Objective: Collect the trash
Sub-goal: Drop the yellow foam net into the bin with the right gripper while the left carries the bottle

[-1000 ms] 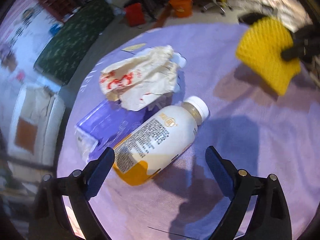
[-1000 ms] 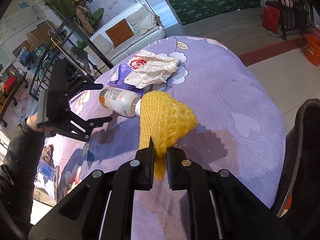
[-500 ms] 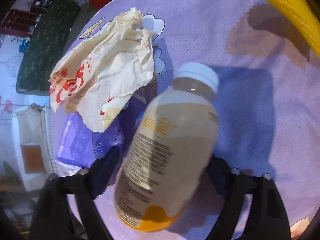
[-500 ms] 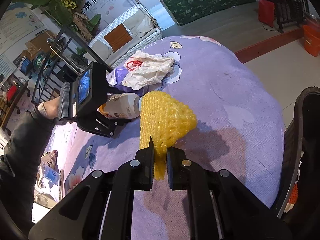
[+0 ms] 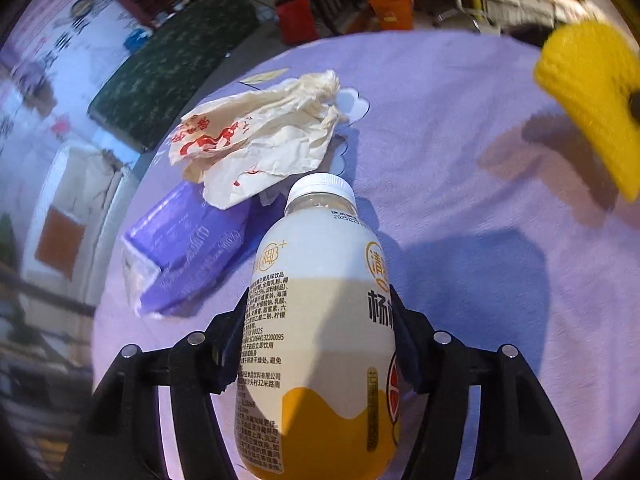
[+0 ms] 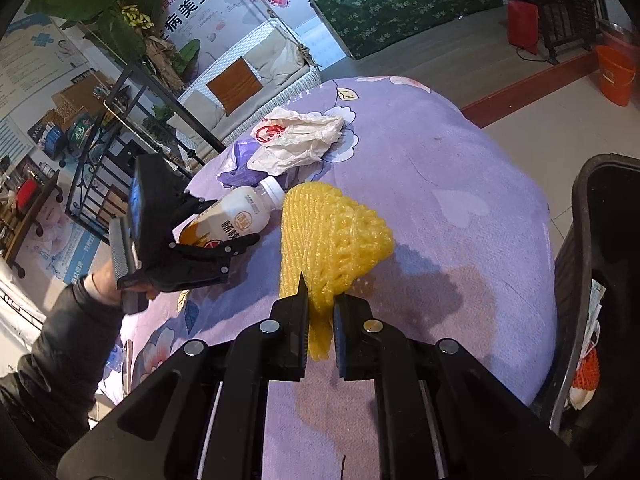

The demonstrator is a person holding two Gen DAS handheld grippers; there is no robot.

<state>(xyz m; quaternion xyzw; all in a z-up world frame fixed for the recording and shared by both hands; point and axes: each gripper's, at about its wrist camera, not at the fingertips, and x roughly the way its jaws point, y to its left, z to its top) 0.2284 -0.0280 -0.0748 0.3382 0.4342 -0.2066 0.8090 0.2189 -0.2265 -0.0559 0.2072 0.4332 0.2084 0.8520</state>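
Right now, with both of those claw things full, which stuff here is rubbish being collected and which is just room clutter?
Part of the job:
- drink bottle, clamped in the left gripper
- yellow foam net, pinched in the right gripper
- crumpled paper bag
- purple tissue pack
- black bin, likely the drop spot

Just lying about:
- orange bucket
- wicker sofa
- potted plant

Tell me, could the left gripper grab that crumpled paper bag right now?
Probably not: the left gripper is shut on the bottle, so nothing is free to pinch with. The paper bag lies uncovered just beyond, atop the purple packet.
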